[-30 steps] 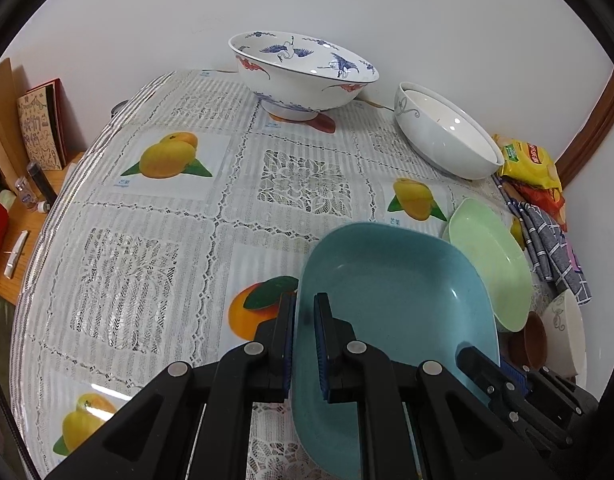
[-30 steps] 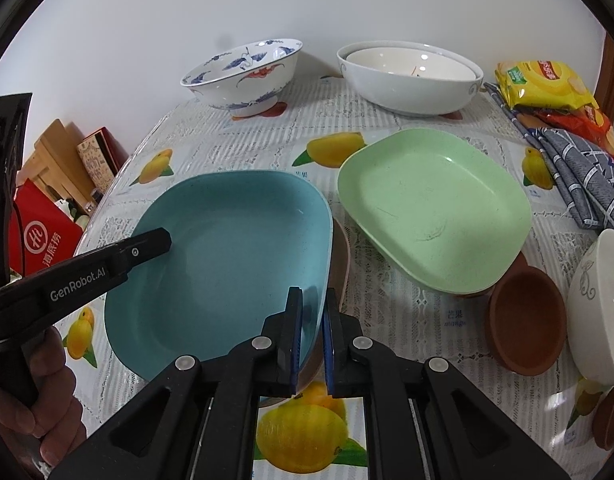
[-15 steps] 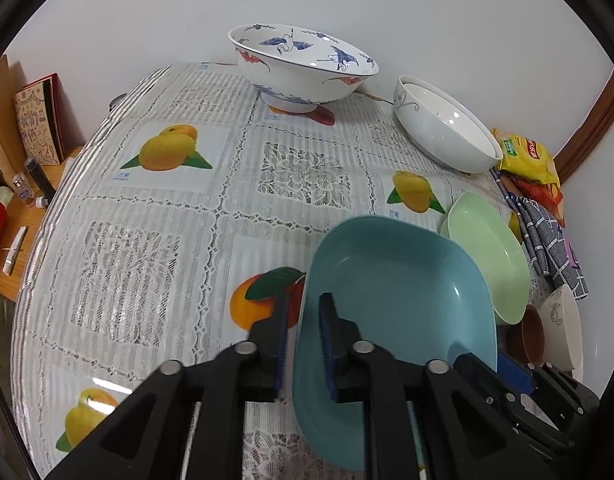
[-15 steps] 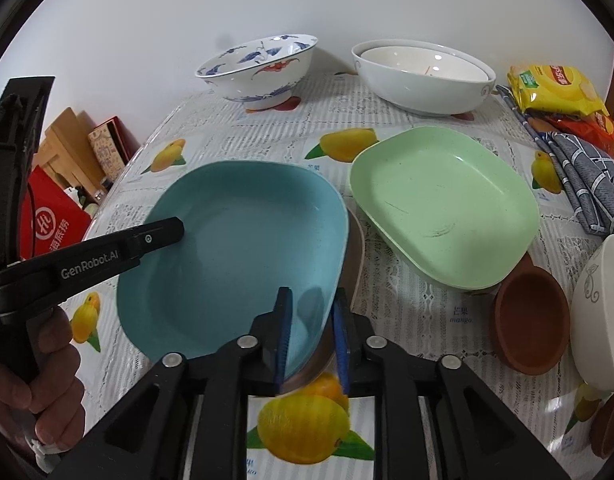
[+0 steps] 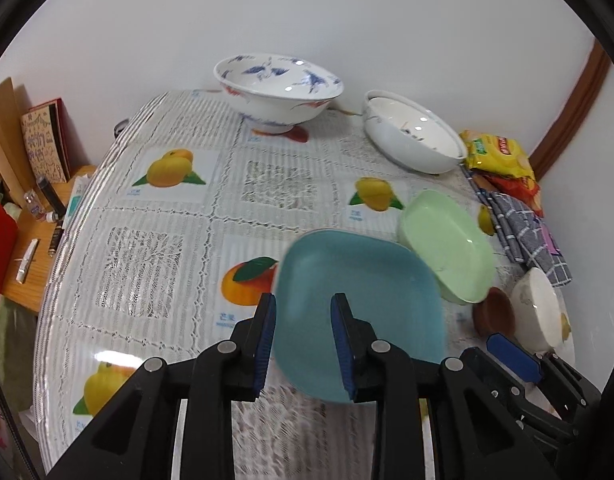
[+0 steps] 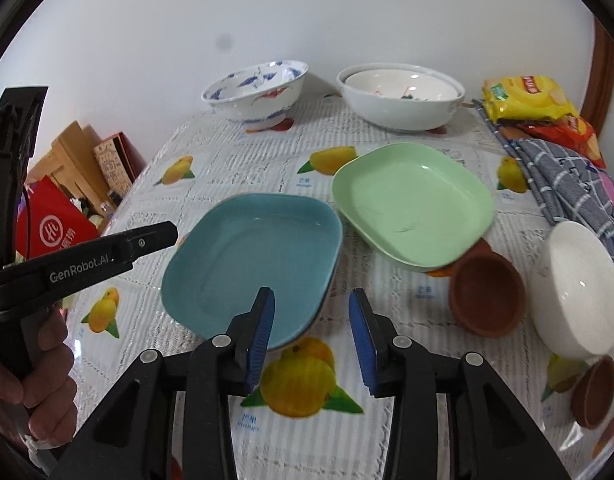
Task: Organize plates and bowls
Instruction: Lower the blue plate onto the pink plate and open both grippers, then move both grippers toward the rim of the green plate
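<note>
plates: two, blue plate (image 6: pixel 251 264), green plate (image 6: pixel 411 204) | big bowls: two at 12 | counter (image 5: pixel 179 216): bare at 9 | left gripper (image 5: pixel 303 340) and right gripper (image 6: pixel 311 334) fingers opening, nothing gripped

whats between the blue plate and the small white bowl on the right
In the right wrist view, a brown bowl sits between the blue plate and the white bowl, with the green plate's near corner overlapping it.

Two plates side by side mid-table (image 6: pixel 211 168), left plate (image 6: pixel 251 264) just beside right plate (image 6: pixel 411 204), two big bowls (image 6: pixel 255 92) (image 6: pixel 399 96) behind, small bowls (image 6: pixel 487 296) (image 6: pixel 575 288) right, snack bags (image 6: pixel 527 96) and cloth (image 6: pixel 567 184) beyond those.
</note>
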`<state>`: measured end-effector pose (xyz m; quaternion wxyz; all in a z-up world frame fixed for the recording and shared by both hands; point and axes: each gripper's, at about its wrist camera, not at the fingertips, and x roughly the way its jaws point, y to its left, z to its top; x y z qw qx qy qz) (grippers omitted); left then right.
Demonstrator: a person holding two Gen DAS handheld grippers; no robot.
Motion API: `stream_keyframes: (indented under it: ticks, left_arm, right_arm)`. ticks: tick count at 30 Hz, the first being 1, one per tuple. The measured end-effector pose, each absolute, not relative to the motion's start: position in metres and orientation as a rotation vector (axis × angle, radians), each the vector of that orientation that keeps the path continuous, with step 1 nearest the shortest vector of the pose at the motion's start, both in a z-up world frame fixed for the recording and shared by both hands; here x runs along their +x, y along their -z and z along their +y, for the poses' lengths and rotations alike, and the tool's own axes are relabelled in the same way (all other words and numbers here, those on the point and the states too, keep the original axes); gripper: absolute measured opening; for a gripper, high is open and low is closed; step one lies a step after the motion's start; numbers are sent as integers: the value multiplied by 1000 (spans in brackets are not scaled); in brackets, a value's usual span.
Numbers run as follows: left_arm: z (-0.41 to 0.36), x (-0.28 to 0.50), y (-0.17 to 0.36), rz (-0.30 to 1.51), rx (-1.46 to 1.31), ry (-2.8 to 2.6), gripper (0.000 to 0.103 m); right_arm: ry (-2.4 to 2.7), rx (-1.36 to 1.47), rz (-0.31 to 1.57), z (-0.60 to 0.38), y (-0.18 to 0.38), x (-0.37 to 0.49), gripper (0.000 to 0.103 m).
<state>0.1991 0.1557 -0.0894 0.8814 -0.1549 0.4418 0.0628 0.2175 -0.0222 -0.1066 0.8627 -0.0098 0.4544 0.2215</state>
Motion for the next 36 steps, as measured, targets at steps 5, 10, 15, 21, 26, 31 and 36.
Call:
stream_keyframes:
  ticks: [5,10,15,21,26,31,36]
  left_arm:
    - [134,185,66,881,-289,-109,36]
    - [110,173,43,843,-265,-83,36]
    - [87,165,26,824,-264,-52,38]
    - [64,158,10,801,-243,-44,38]
    - [50,156,1,792,-225,-40,38]
    - [43,158,-8,783,-211,-49,38]
    - [40,160,-20,770,-192,-54,38]
  right_arm:
    - [-413,-13,903,-45,86,203,45]
    - [-368,5,844,-74,65,187,45]
    - [-341,56,794,-108,46,177,51]
    - [-285,52,750,-140,30,169,51]
    - [-239,67,720,-160,22,165,51]
    - [-245,77,762,-166,18,173,53]
    - [-254,81,755,-167,12,180,59]
